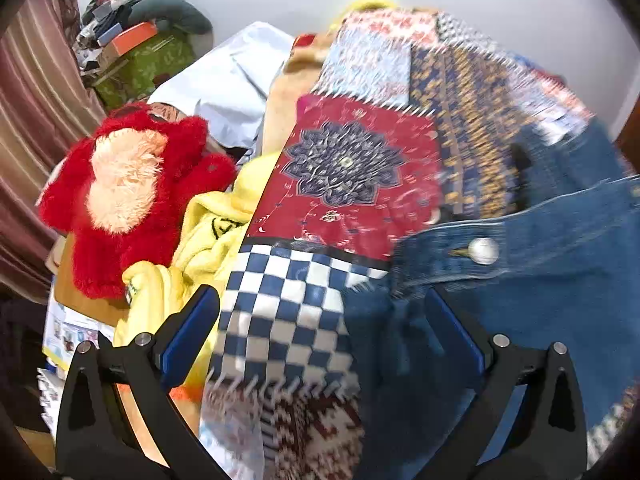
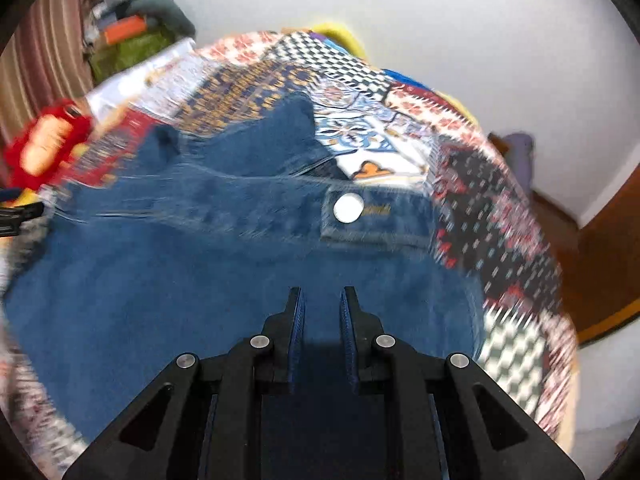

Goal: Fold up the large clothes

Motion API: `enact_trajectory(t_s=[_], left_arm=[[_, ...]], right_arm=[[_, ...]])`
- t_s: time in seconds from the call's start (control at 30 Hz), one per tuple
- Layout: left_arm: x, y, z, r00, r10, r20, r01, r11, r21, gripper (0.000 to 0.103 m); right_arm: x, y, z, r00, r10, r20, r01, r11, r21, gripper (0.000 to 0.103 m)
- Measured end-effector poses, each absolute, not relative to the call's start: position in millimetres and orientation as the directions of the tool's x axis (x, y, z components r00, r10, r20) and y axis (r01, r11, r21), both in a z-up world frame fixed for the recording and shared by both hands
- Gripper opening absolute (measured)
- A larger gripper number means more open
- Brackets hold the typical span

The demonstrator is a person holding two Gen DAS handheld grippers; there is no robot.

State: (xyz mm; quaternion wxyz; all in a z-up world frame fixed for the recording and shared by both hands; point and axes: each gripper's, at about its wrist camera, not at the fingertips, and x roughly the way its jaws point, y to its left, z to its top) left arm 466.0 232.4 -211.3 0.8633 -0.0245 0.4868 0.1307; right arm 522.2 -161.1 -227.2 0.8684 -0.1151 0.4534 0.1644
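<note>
A blue denim garment with a silver button lies spread on a patchwork quilt. My right gripper hovers over its middle, jaws a narrow gap apart, holding nothing. In the left wrist view the denim with its button lies at the right on the quilt. My left gripper is wide open at the denim's left edge, its right finger over the denim, its left finger over yellow cloth. Both views are motion-blurred.
A red and peach plush toy and yellow clothes lie left of the quilt. A pale sheet and a cluttered green box stand behind. A white wall and wooden floor are at the right.
</note>
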Motion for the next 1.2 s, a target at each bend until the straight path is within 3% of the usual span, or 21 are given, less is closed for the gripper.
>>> enact_trajectory(t_s=[0.17,0.33,0.63,0.77,0.9,1.1,1.2], left_arm=[[435.4,207.3,-180.5,0.555,0.122,-0.823,-0.170,0.985,0.031,0.103],[417.6,160.8,-168.3,0.593,0.037,-0.804,-0.067,0.998,-0.004,0.103],[417.9,104.3,-206.5,0.551,-0.096,-0.829,0.012,0.994,-0.107,0.103],[426.6,97.1,-242.3,0.489,-0.050,-0.871,-0.005,0.998,-0.060,0.103],[423.0,107.4,-257.8,0.481,-0.041,-0.876,-0.039,0.997,-0.068,0.103],[400.2,131.3,-260.6,0.482,0.020,-0.876,-0.104,0.994,-0.035,0.103],[387.9,142.8,-257.9,0.478,0.081,-0.874,-0.134,0.991,0.019,0.103]], right_arm=[[475.3,-164.1,-208.9,0.509,0.287,-0.812,-0.427,0.903,0.051,0.014],[444.0,-131.0,-193.9,0.487,0.361,-0.795,-0.523,0.850,0.065,0.014],[426.5,-78.4,-209.0,0.417,0.431,-0.800,-0.603,0.790,0.111,0.014],[443.7,-69.3,-244.6,0.333,0.383,-0.861,-0.611,0.784,0.113,0.014],[444.1,-80.9,-247.8,0.329,0.429,-0.842,-0.629,0.764,0.144,0.014],[442.5,-105.9,-253.1,0.460,0.248,-0.852,-0.558,0.828,-0.061,0.014],[443.2,-126.2,-253.8,0.432,0.304,-0.849,-0.555,0.832,0.016,0.014]])
